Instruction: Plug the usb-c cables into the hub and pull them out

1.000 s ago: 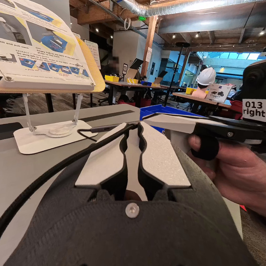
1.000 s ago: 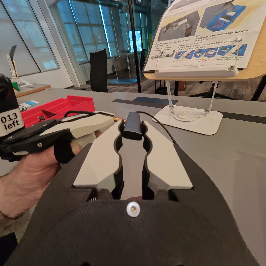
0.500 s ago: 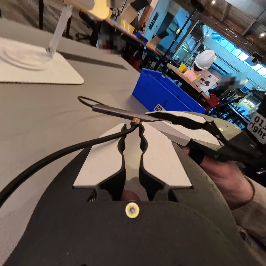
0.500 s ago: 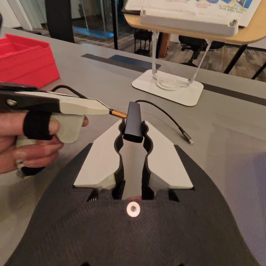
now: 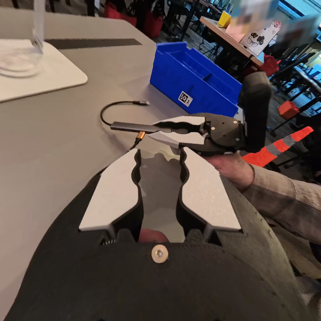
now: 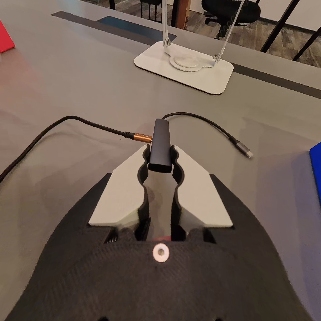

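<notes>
My right gripper (image 6: 160,150) is shut on the near end of a slim dark grey hub (image 6: 160,141), held just above the grey table (image 6: 78,78). A black cable with a copper-coloured plug (image 6: 142,138) sits in the hub's left side. The hub's own short lead (image 6: 213,127) curls right and ends in a loose silver plug. In the left wrist view my left gripper (image 5: 159,152) is open and empty, just behind the copper plug (image 5: 140,135). The right gripper (image 5: 160,130) holds the hub (image 5: 133,126) ahead of it.
A blue bin (image 5: 194,81) stands on the table to the right, its corner also in the right wrist view (image 6: 317,166). A white stand base (image 6: 184,69) sits at the back. A red bin's edge (image 6: 5,41) shows far left. A person's sleeve (image 5: 281,196) is at the right. Some 12 cm of space lies between my two pairs of fingers.
My left gripper has opened, let go of the copper plug and drawn back. The plug stays seated in the hub. Both grippers have tilted down toward the table.
</notes>
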Demonstrator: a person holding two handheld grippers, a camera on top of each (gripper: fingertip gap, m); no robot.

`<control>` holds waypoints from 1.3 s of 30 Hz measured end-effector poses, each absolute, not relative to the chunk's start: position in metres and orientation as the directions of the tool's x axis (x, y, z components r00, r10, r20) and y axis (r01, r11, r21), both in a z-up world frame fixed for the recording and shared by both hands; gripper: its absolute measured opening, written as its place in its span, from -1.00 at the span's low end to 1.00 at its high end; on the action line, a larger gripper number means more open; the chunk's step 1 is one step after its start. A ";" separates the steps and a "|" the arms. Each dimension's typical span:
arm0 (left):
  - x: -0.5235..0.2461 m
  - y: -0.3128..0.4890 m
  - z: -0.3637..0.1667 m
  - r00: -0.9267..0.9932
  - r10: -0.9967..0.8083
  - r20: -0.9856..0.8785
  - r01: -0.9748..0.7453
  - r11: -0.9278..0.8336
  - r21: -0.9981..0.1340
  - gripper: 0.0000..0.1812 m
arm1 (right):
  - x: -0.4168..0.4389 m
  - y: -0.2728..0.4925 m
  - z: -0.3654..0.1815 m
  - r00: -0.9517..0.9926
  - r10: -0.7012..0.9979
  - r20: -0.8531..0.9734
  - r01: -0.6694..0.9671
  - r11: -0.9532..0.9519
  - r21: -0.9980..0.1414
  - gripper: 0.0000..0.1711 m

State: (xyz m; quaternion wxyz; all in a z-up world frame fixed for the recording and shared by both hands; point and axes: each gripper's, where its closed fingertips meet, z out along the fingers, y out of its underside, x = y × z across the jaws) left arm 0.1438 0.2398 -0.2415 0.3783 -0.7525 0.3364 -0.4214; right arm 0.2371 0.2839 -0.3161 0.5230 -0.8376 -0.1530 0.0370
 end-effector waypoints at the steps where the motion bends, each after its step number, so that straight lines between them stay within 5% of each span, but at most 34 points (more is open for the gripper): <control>1: 0.138 0.240 -0.234 0.426 -0.832 0.356 -0.185 -0.465 -0.866 -0.54 | 0.237 0.284 -0.317 0.950 0.296 0.103 0.223 -0.409 -0.885 -0.75; 10: 0.076 0.263 -0.171 0.553 -0.828 0.092 -0.253 -0.272 -0.929 -0.56 | 0.234 0.282 -0.328 0.937 0.319 0.142 0.282 -0.450 -0.847 -0.75; 21: -0.045 0.291 -0.125 0.662 -0.712 -0.235 -0.501 -0.187 -0.845 -0.55 | 0.228 0.275 -0.348 0.900 0.391 0.193 0.389 -0.522 -0.759 -0.75; 31: -0.180 0.299 -0.182 0.680 -0.614 -0.402 -0.687 -0.340 -0.643 -0.55 | 0.225 0.271 -0.352 0.888 0.416 0.197 0.413 -0.531 -0.740 -0.75; 39: -0.235 0.282 -0.267 0.459 -0.756 -0.466 -0.887 -0.364 -0.283 -0.61 | 0.224 0.270 -0.353 0.884 0.421 0.201 0.420 -0.529 -0.738 -0.75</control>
